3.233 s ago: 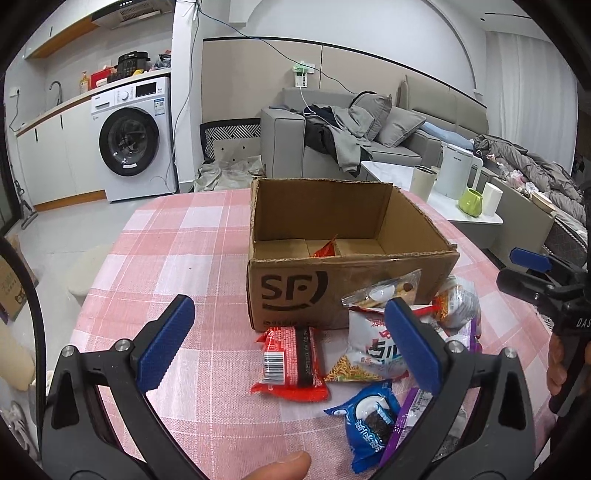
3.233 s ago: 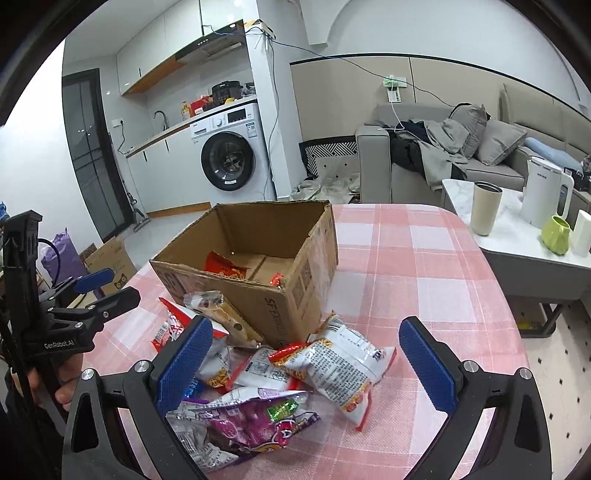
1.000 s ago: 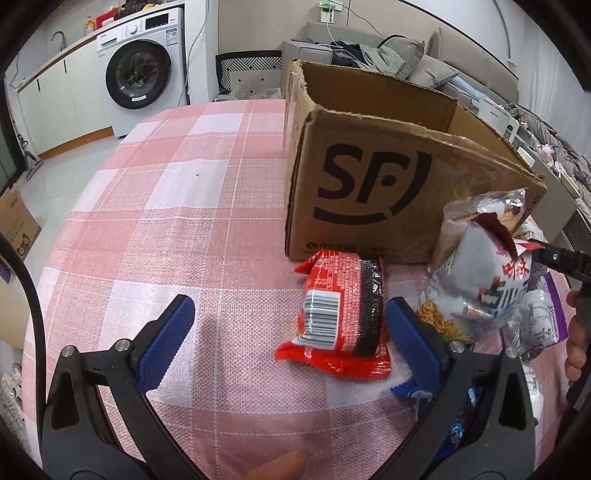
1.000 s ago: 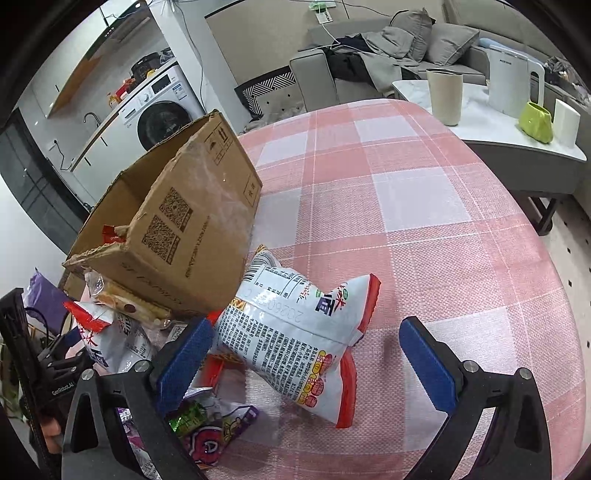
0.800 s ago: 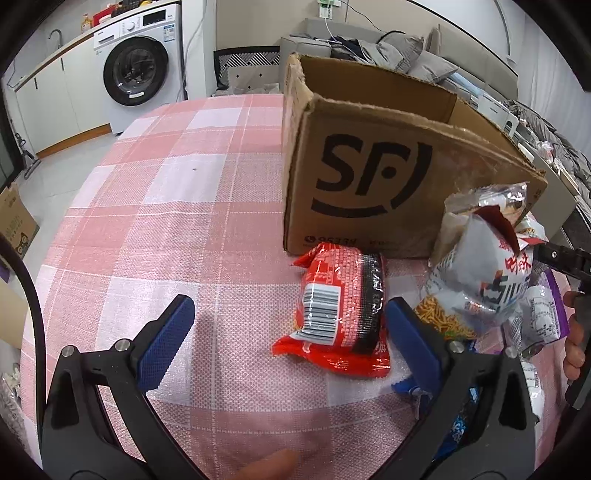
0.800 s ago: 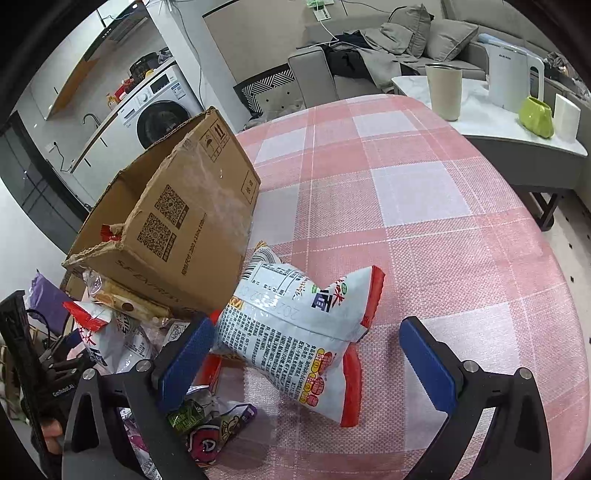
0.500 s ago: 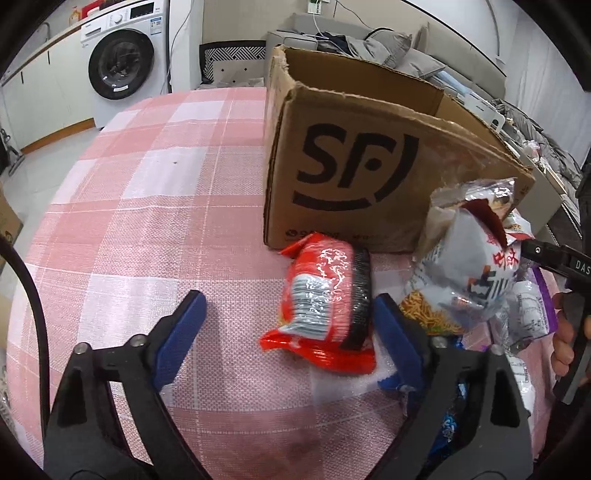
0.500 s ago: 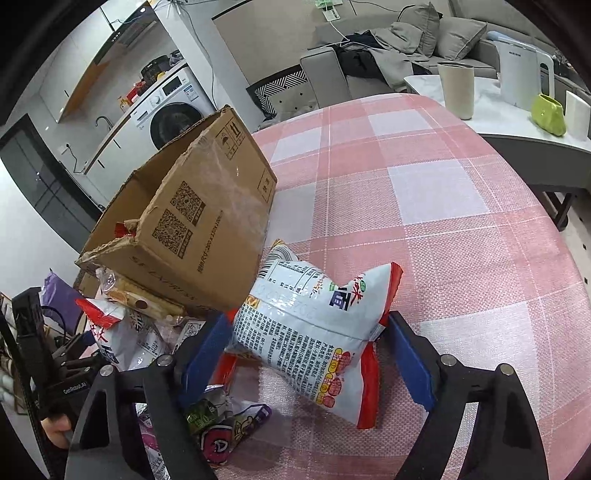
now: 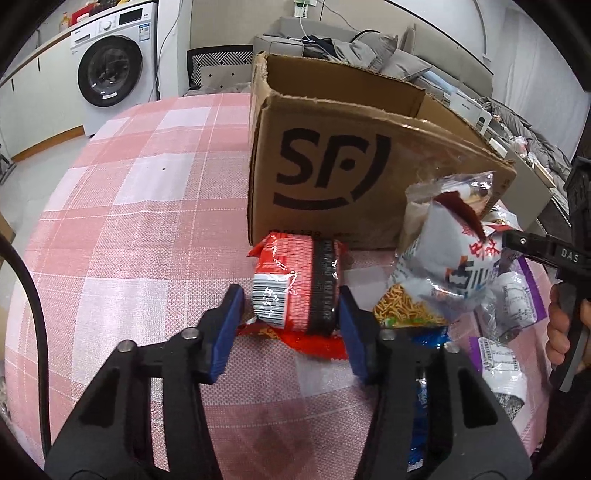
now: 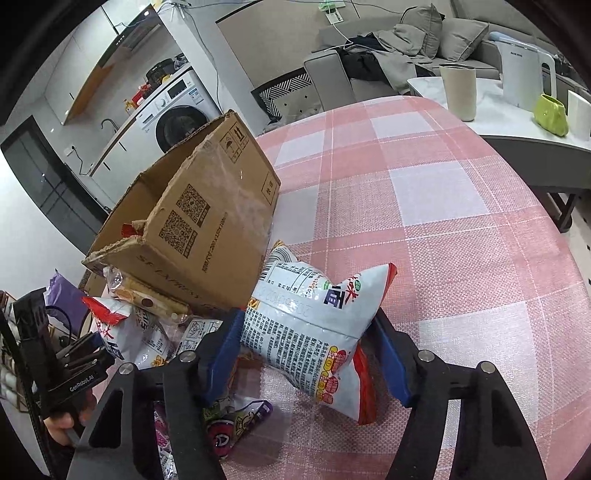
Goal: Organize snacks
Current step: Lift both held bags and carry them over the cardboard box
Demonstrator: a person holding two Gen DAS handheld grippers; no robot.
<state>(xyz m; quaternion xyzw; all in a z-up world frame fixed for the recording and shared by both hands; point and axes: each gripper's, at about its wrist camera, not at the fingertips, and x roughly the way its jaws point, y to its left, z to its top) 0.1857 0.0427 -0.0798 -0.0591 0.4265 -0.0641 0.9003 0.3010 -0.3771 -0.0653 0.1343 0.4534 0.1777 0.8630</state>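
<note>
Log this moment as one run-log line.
left gripper: just closed on red packet | right gripper: just closed on white bag | both on table beside box

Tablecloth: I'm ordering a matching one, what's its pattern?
Pink-and-white check tablecloth, clearest in the right wrist view.

Pink-and-white checked tablecloth (image 10: 424, 206) over a round table. White front-loading washing machine (image 9: 110, 70) under a counter, beside white base cabinets (image 9: 29, 107). Grey sofa (image 10: 373, 62) heaped with cushions and dark clothing. Low white side table (image 10: 517, 122) just beyond the round table, bearing a beige tumbler (image 10: 457, 94), a white electric kettle (image 10: 522, 75) and a lime-green cup (image 10: 551, 115). Wall socket (image 10: 334, 14) with trailing cables above the sofa.
</note>
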